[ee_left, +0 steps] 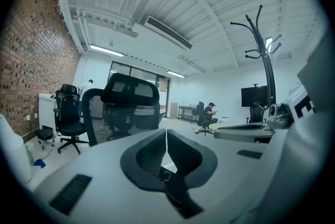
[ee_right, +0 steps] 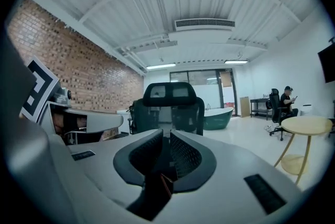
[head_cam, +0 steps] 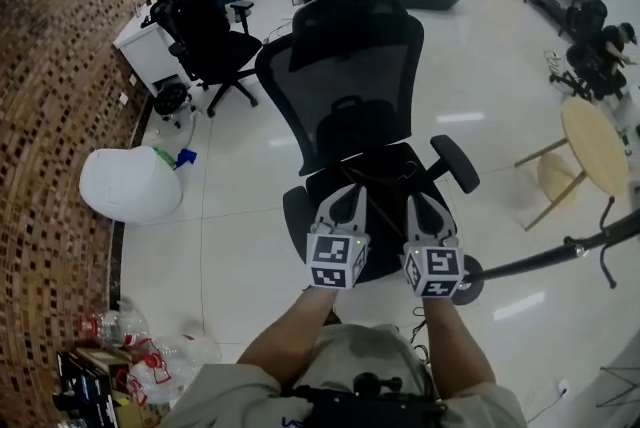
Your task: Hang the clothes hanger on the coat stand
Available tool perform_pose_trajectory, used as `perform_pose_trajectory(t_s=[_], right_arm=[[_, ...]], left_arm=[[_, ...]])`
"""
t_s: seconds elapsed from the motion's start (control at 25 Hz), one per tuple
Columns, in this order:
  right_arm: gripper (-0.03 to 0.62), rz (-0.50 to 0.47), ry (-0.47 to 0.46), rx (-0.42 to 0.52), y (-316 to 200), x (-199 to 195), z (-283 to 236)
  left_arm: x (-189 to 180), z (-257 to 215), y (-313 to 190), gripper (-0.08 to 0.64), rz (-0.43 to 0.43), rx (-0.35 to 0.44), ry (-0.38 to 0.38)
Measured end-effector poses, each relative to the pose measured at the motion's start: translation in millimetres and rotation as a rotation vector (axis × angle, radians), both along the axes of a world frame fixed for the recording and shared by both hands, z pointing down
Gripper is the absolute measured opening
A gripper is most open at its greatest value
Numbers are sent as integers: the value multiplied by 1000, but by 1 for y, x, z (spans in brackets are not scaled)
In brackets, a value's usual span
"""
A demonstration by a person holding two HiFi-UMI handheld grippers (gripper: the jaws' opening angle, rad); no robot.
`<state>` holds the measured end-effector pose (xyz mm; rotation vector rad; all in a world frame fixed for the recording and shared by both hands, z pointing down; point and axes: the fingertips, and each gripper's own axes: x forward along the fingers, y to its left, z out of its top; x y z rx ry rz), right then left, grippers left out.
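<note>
Standing at the person's right side, the coat stand (ee_left: 268,76) is a dark, thin pole, a little bent, with curled hooks that branch out near its top. In the head view it shows as a dark line running from beside the right gripper (head_cam: 420,203) to the right edge of the picture. Both grippers are held side by side, near each other, over a black office chair (head_cam: 350,76). The left gripper (head_cam: 348,191) has its jaws closed together, with only a hairline of light between them and nothing held. The right gripper's jaws stand a little apart, with a narrow gap, and nothing is between them.
</note>
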<state>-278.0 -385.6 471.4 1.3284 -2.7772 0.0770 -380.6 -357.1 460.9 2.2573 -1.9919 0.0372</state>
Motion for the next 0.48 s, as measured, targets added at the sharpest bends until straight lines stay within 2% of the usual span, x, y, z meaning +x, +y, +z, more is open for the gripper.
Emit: perform_pose_trajectory(t_s=[0.24,0.32,0.48], right_arm=[[63,146,54,-10,-95,-129,26],[64,178,70,-17,-120,-150,35],[83,197,117,-62,-171,-173,60]], left_arm=[[-134,34,-114,2,144,-16,34],[-157,44,-143,26,175,-21,37],[-176,63,-203,31,215,-50,45]])
